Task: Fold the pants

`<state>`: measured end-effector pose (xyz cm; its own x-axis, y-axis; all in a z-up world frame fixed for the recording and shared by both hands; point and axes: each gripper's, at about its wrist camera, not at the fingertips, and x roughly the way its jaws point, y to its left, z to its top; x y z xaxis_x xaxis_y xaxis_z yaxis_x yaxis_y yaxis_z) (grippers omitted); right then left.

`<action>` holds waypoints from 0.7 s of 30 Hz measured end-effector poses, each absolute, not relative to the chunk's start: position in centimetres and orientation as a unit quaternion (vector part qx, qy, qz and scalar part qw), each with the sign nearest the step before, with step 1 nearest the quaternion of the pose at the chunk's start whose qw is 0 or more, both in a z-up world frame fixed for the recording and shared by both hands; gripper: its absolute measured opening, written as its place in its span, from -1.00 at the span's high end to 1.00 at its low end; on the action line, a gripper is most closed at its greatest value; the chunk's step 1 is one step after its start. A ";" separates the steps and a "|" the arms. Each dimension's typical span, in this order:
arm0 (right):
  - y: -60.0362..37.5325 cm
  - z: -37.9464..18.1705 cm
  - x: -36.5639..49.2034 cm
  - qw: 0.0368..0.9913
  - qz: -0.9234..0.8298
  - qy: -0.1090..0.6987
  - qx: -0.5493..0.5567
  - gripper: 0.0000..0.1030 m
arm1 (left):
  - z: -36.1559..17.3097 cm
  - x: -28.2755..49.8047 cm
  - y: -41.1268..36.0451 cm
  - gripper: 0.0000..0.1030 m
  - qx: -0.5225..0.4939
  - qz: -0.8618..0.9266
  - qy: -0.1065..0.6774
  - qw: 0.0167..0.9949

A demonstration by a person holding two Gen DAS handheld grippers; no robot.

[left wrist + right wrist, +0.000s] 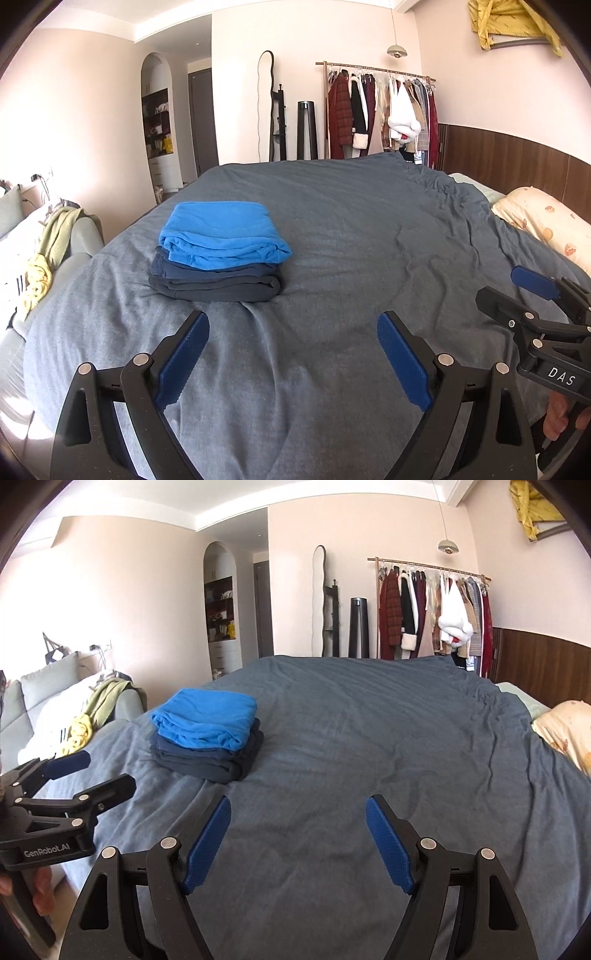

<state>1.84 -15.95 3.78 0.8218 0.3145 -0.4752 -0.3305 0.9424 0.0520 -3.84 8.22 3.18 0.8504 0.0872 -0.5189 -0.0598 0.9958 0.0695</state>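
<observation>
A pile of folded clothes rests on the grey-blue bed cover (351,229): a bright blue folded garment (221,230) on top of dark navy folded pants (214,280). The right wrist view shows the same pile, bright blue garment (205,718) over the dark pants (218,762). My left gripper (293,326) hovers above the cover in front of the pile, open, with nothing between its fingers. My right gripper (297,808) stands open and empty too, to the right of the pile. Each gripper shows at the edge of the other's view: right gripper (517,291), left gripper (96,771).
A grey sofa (33,698) with green and yellow cloths stands left of the bed. A patterned pillow (546,221) lies at the right edge. Behind the bed are a clothes rack (380,110), a tall mirror (267,107) and a dark wood wall panel (517,162).
</observation>
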 end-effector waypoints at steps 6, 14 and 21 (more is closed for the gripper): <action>-17.5 3.3 1.4 0.954 0.165 0.250 -0.007 -0.47 | 3.6 -4.1 7.3 -0.82 0.028 0.040 0.269 0.962; -18.6 3.0 1.5 0.955 0.163 0.250 0.004 -0.47 | 3.3 -3.5 6.3 -0.83 0.029 0.038 0.274 0.961; -19.0 2.9 1.8 0.953 0.164 0.254 0.008 -0.47 | 3.0 -3.0 6.0 -0.87 0.025 0.036 0.283 0.958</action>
